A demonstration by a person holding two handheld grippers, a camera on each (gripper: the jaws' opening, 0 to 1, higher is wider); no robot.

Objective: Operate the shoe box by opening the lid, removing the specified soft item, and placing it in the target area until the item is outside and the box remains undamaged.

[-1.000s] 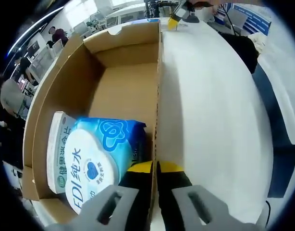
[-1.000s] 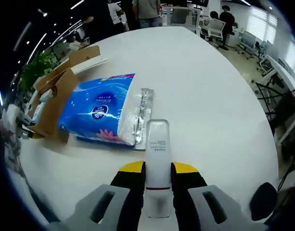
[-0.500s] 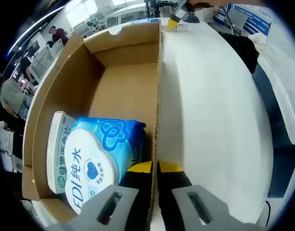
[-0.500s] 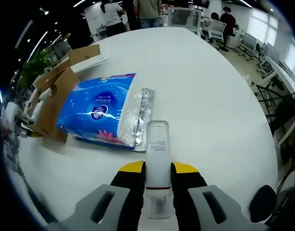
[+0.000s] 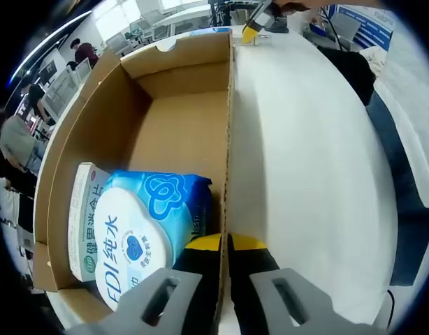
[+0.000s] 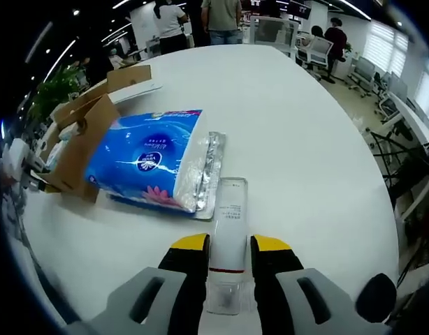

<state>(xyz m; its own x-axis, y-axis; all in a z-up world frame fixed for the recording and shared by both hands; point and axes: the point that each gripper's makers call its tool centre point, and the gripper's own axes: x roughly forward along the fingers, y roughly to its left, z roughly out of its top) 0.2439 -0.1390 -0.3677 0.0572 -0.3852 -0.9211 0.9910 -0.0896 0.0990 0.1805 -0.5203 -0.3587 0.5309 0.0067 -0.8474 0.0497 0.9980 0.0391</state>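
The open cardboard shoe box (image 5: 96,118) has a blue-and-white wet-wipes pack (image 5: 144,230) and a white-and-green pack (image 5: 85,216) lying at its near end. My left gripper (image 5: 225,244) is shut on the box's right wall, which runs up between the jaws. At the far end of that wall is the yellow tip of my right gripper (image 5: 251,32). In the right gripper view, my right gripper (image 6: 230,244) is shut on a clear, white-labelled tube (image 6: 229,216). Beyond it a blue tissue pack (image 6: 148,164) and a silver sachet (image 6: 212,171) lie on the table, beside the box (image 6: 82,136).
The white table (image 6: 305,139) stretches far and right of the tissue pack, its rounded edge dropping to the floor at the right. People stand at the far side, near desks and office chairs (image 6: 312,49). A plant (image 6: 57,91) stands behind the box.
The right gripper view has shifted a little, with the tube still between the jaws. The left gripper still pinches the box wall and nothing in the box has moved.
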